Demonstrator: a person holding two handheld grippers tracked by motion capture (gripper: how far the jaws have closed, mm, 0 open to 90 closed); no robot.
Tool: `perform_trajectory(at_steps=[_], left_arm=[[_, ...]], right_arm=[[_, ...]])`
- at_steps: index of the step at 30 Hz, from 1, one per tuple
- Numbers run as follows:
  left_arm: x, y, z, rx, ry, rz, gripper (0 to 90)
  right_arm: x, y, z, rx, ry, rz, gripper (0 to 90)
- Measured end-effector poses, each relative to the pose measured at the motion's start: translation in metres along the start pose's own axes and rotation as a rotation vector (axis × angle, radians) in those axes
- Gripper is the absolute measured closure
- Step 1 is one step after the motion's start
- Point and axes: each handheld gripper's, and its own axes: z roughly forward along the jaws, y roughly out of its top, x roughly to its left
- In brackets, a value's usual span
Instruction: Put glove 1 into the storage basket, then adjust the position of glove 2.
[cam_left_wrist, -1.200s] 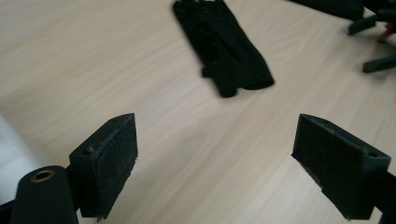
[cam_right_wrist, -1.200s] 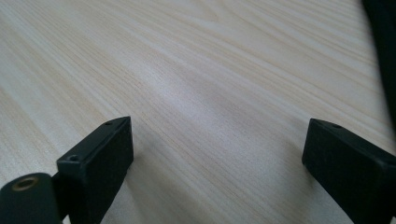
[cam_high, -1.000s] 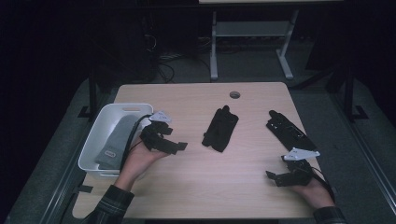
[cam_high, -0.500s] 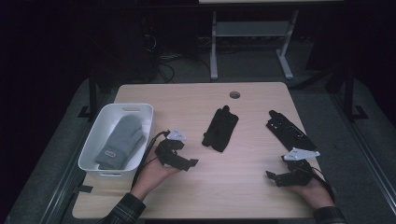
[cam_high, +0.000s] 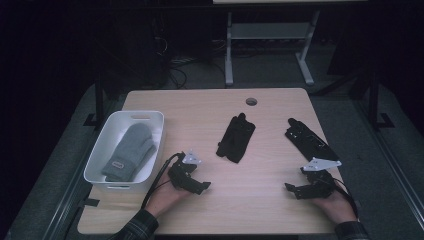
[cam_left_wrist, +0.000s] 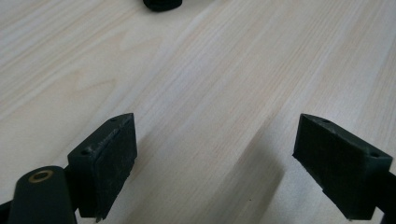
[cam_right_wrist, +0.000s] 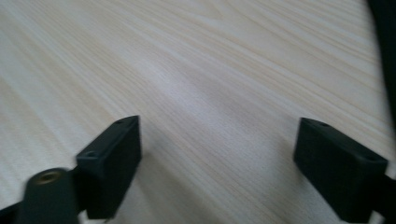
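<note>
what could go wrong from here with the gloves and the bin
1. The middle black glove lies flat and limp on the table; the open left gripper may pinch one layer and drag it.
2. The white bin sits at the table's left edge; a nudge from the left hand could push it off.
3. The right gripper, its jaws just closing a little on nothing, is near the other black glove and could snag it.

— What do we see around us?
— We see a pale wooden table (cam_high: 280, 210) on dark grey floor (cam_high: 385, 165); behind it a white metal frame (cam_high: 267, 35) and tangled cables (cam_high: 175, 65); the room beyond lies dark.
</note>
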Motion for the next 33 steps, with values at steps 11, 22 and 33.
perform_trajectory(at_steps=[11,22,33], left_arm=[[-0.005,-0.017,0.003,-0.12,0.024,0.092,12.3],[-0.006,-0.017,0.003,-0.126,0.026,0.082,12.4],[-0.006,-0.017,0.004,-0.128,0.028,0.082,12.3]], right_arm=[[0.0,0.007,-0.004,-0.002,-0.001,-0.012,22.4],[-0.005,0.022,-0.012,-0.021,-0.01,-0.038,51.9],[-0.024,0.037,-0.018,-0.035,-0.036,0.03,89.8]])
